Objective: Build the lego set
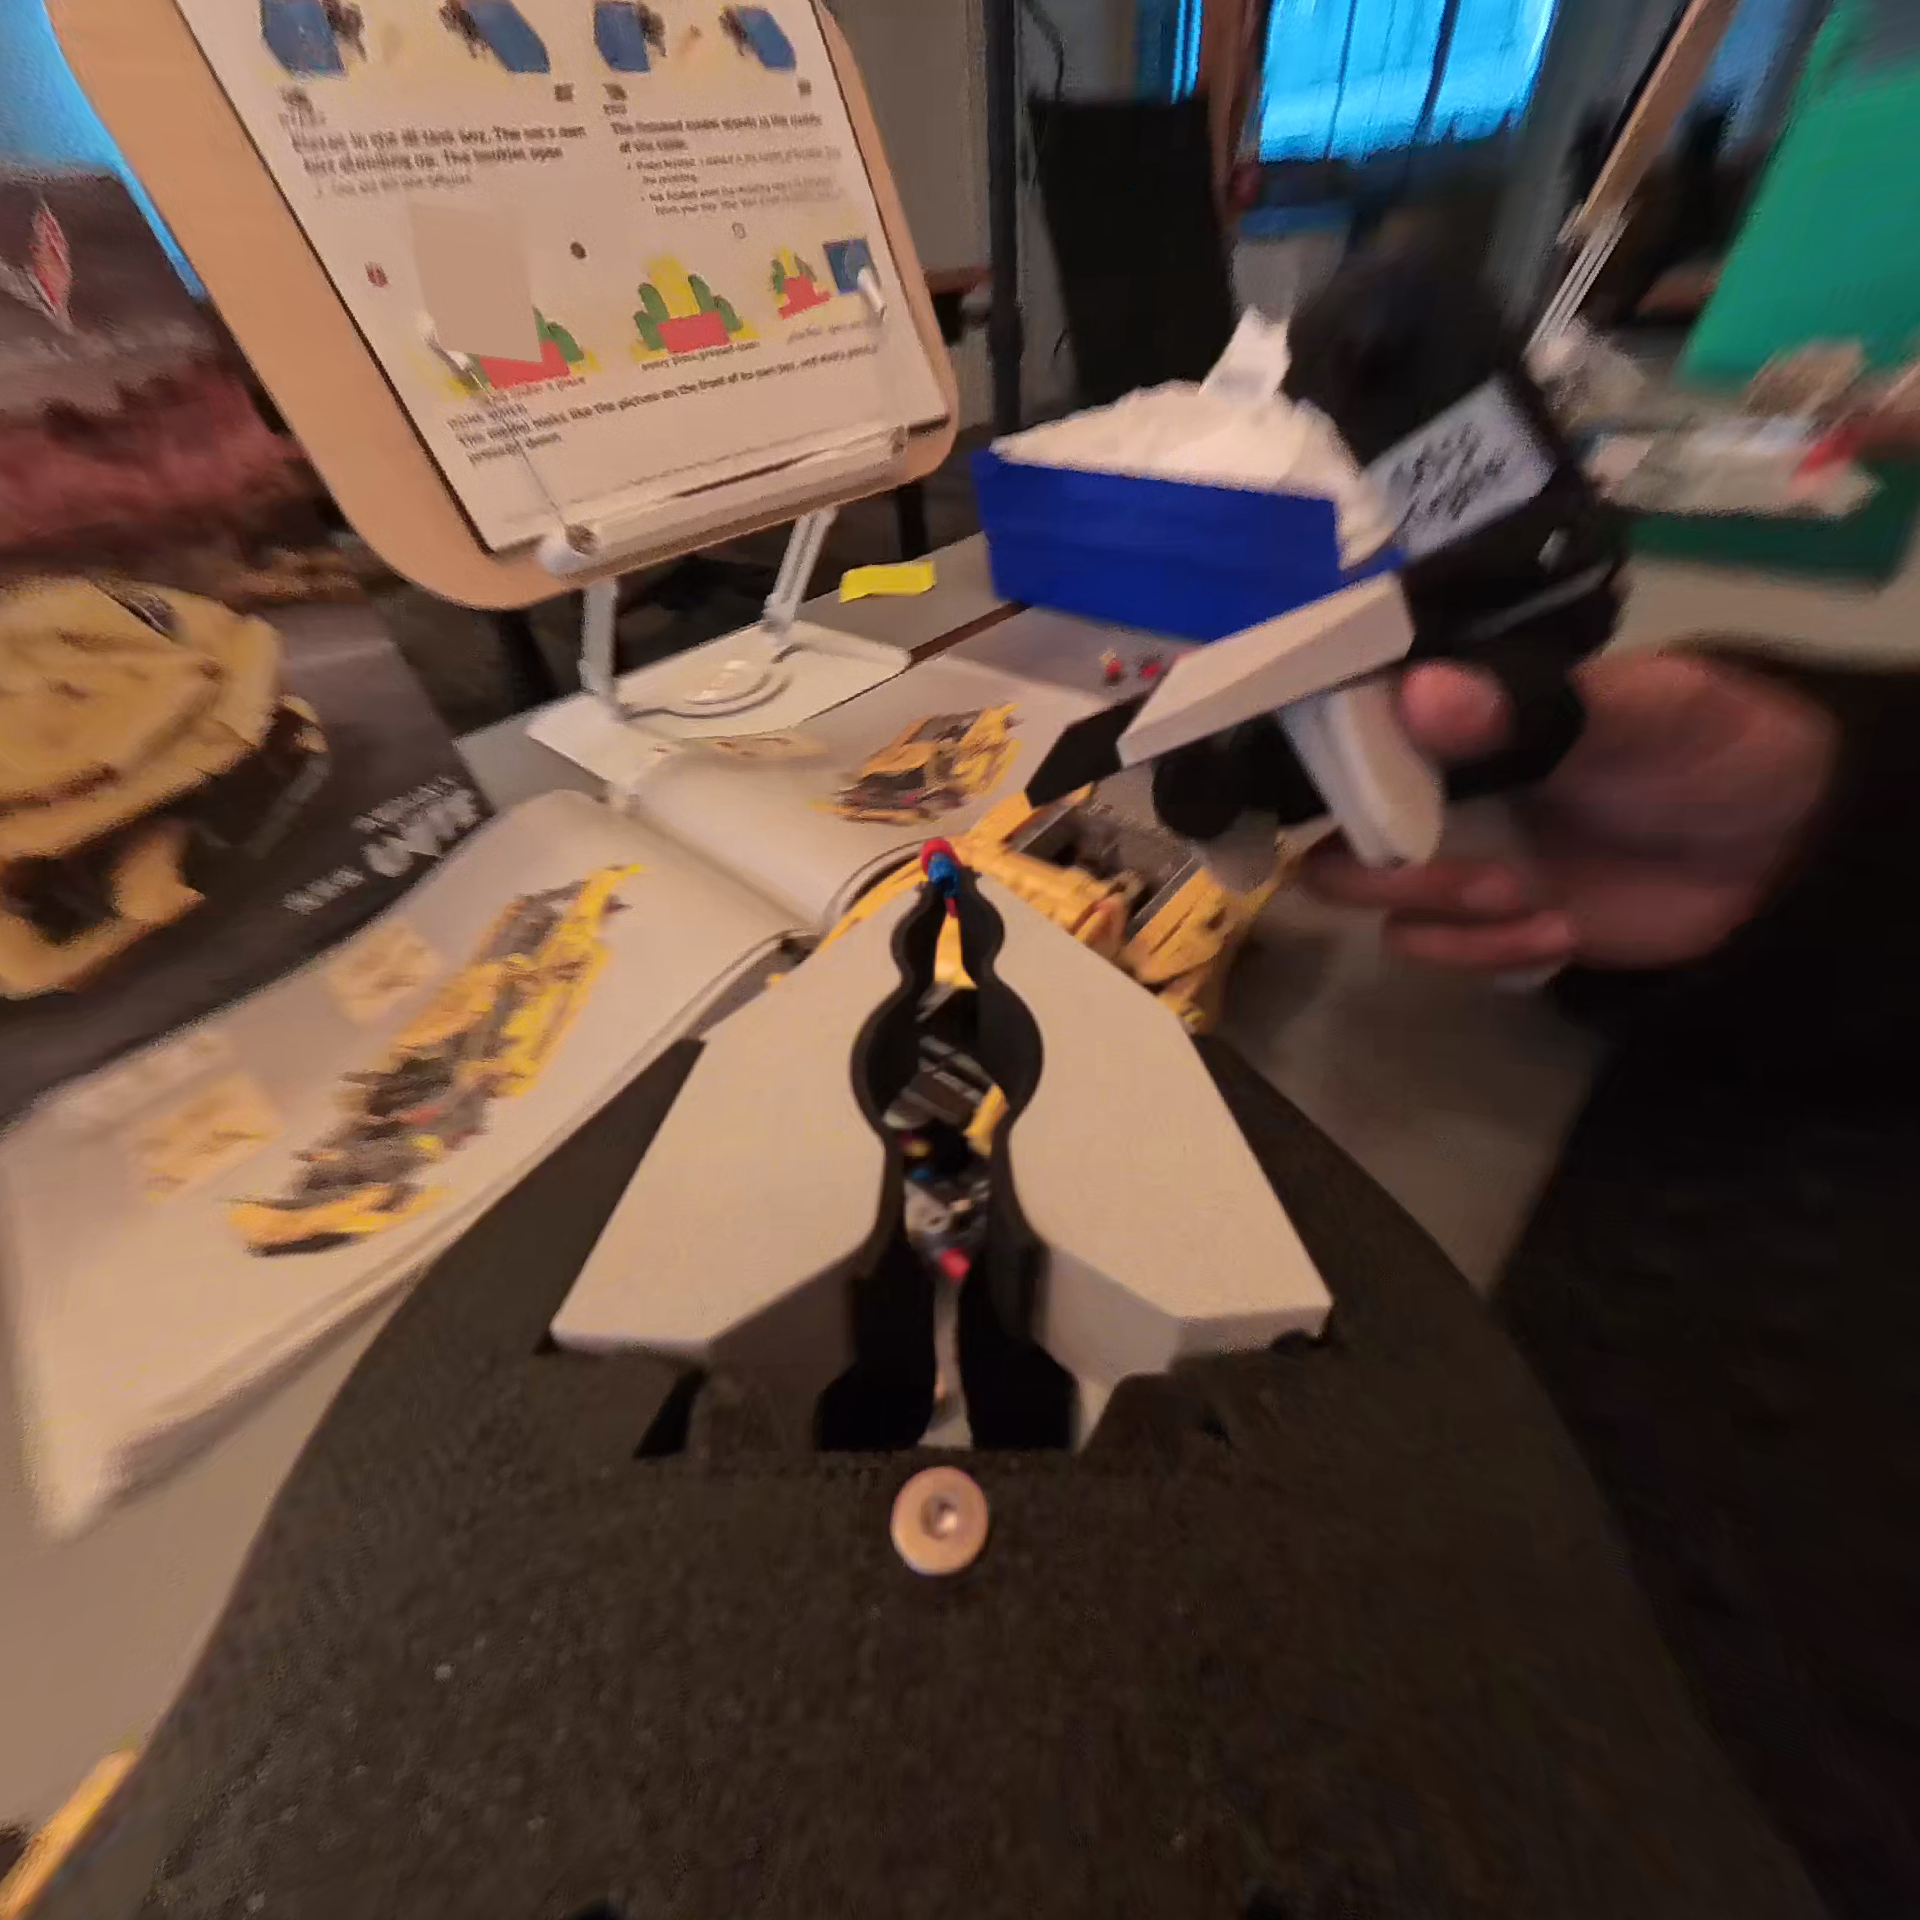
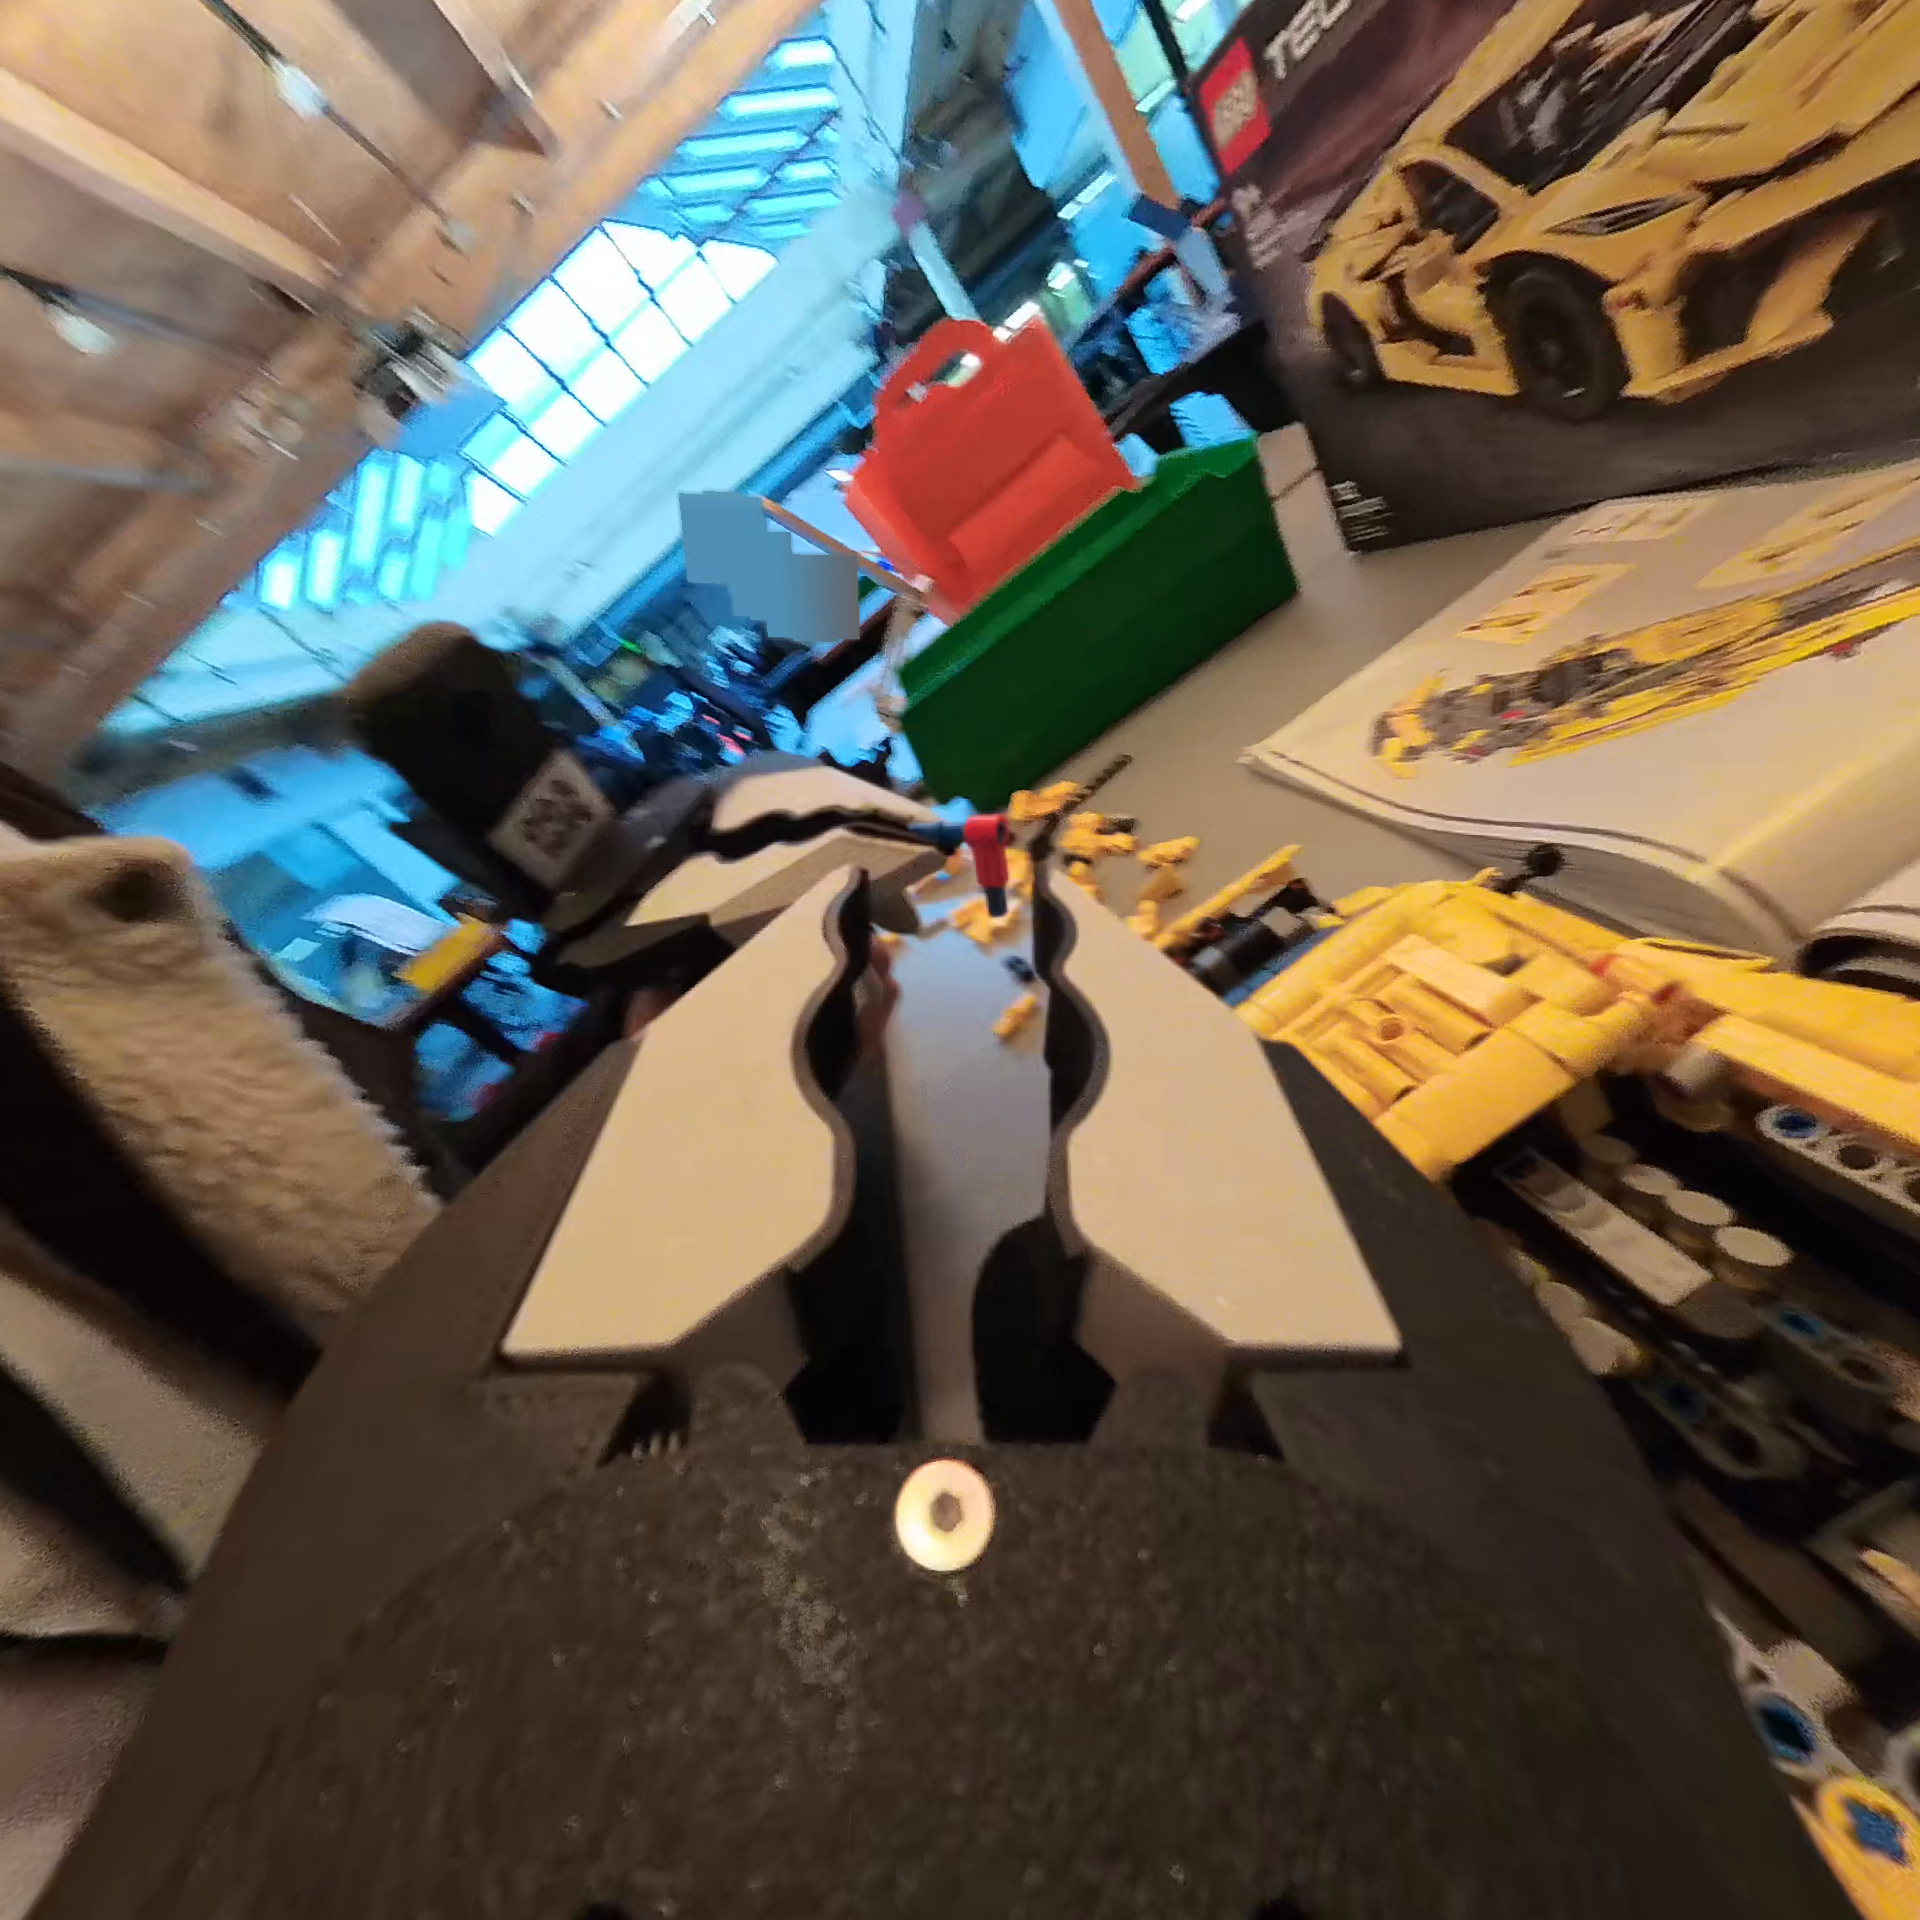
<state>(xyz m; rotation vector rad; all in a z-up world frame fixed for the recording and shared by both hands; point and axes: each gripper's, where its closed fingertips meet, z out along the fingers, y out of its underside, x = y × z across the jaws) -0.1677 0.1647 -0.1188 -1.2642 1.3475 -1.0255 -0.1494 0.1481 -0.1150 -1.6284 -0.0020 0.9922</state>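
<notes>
Left gripper: my grey-and-black left gripper (image 1: 943, 902) had its jaws clenched on a small red-and-blue lego connector piece (image 1: 938, 864), pinched at the very tips and held above the model.
Right gripper: my right gripper (image 2: 948, 896) had its jaws released, a clear gap between them and nothing inside; in the left wrist view I saw it off to the right, gripped by a hand (image 1: 1621, 821).
Connector piece: from the right wrist view the same piece (image 2: 982, 840) hung just beyond my right tips, its red elbow pointing downward.
Lego model: the partly built yellow-and-black lego car (image 2: 1475, 1029) sat on the grey bench (image 2: 1184, 748), just to the right of my right gripper and against the booklet.
Booklet: an open white instruction booklet (image 1: 343, 1049) showing yellow car drawings lay on the bench beside the model.
Loose parts: small yellow lego pieces (image 2: 1091, 842) lay scattered on the bench ahead.
Background: a dark lego box with a yellow car picture (image 2: 1621, 239) stood behind the booklet; a green bin (image 2: 1101, 613) was near it.
</notes>
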